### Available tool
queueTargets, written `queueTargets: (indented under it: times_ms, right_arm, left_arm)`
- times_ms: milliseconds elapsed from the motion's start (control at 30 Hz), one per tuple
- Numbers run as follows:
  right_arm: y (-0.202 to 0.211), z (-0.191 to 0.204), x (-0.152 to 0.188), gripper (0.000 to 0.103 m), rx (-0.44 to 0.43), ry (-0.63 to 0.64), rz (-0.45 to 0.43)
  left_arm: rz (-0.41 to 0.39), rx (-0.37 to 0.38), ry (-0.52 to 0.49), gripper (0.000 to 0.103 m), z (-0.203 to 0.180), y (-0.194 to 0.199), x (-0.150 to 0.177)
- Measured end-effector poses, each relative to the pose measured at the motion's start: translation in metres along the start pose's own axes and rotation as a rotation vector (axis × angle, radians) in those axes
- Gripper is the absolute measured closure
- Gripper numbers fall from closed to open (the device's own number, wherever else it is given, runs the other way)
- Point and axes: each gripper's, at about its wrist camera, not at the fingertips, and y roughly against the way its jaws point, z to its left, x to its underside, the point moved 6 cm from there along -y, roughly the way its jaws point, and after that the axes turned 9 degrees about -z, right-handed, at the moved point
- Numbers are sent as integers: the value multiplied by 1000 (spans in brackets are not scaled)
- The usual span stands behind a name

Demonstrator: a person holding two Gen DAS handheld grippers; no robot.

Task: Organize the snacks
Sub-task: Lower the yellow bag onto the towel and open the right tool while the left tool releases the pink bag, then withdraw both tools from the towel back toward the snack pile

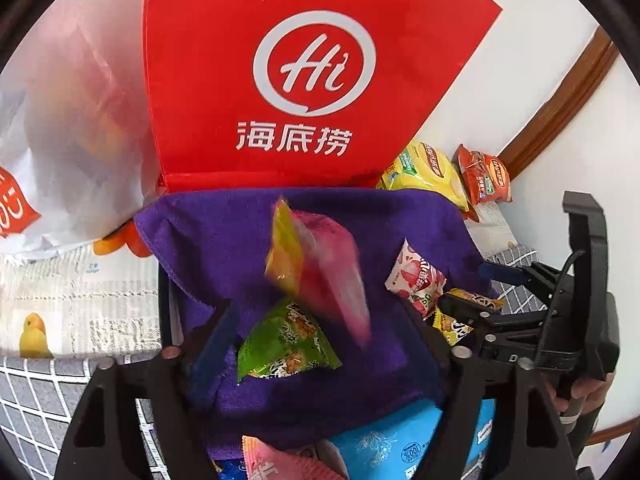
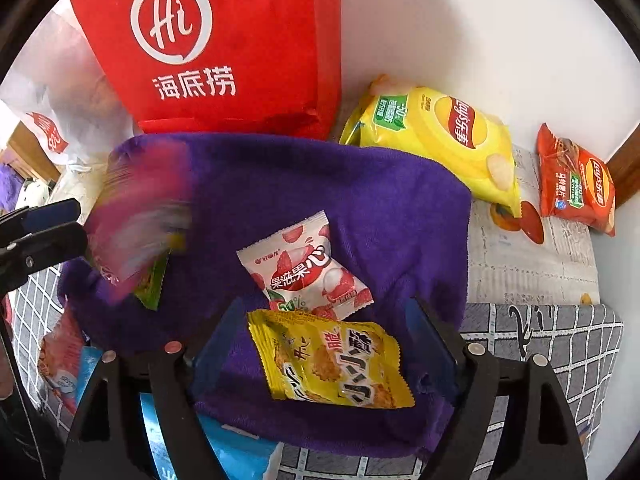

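Left tool [image 1: 320, 360]: fingers spread apart over the purple cloth [image 1: 240, 240], nothing pressed between the pads. A green snack packet [image 1: 286, 344] lies on the cloth between the fingers, loose. Just above it a pink and yellow packet [image 1: 320, 264] shows as a motion blur, touching neither finger.

Right tool [image 2: 324, 360]: fingers also apart, pads clear of any packet. A yellow snack packet [image 2: 332, 360] lies flat on the cloth between the fingers. A white and red candy packet [image 2: 306, 266] rests just beyond it, overlapping its far edge.

Behind the cloth stands a red bag [image 2: 224, 52] with a white logo. Beside it, on the tabletop [image 2: 532, 264], lie a yellow chip bag [image 2: 436, 140] and, a little apart, an orange chip bag [image 2: 576, 184]. A blue pack [image 1: 400, 436] sits at the cloth's near edge.
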Motion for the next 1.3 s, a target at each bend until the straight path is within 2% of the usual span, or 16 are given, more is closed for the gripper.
queueTargets:
  times_ms: [133,300,433,567,767,833,933,1033,1167,1300]
  right_arm:
    - [14,-2,-5,20,-3,-19,-33]
    - [43,0,-16,20,-3,-47,-131]
    - [66,3,-24,20,17,-47,-220]
    - [80,10,-21,22,61,-10,-247]
    - [100,24,12,24,42,-2,-260]
    - [107,27,28,24,26,-39,-262]
    - [114,34,51,32,-9,-83,-236]
    - [121,39,68,36,18,-105,-225]
    - [143,48,89,36,62,-105,-256]
    - [159,53,104,36,106,-115,-275]
  left_arm:
    - [-16,-4,1,17,-1,8,-3]
    - [-40,0,5,17,0,22,-8]
    - [-66,22,20,17,0,36,-12]
    - [-106,38,10,18,-7,56,-16]
    - [-146,40,-40,18,-23,81,-18]
    - [-151,46,-51,18,-29,88,-18]
    - [-165,49,-77,18,-37,98,-16]
    - [-180,38,-119,18,-46,111,-17]
    - [-194,43,-128,18,-51,128,-13]
    - [-194,17,-153,18,-52,144,1]
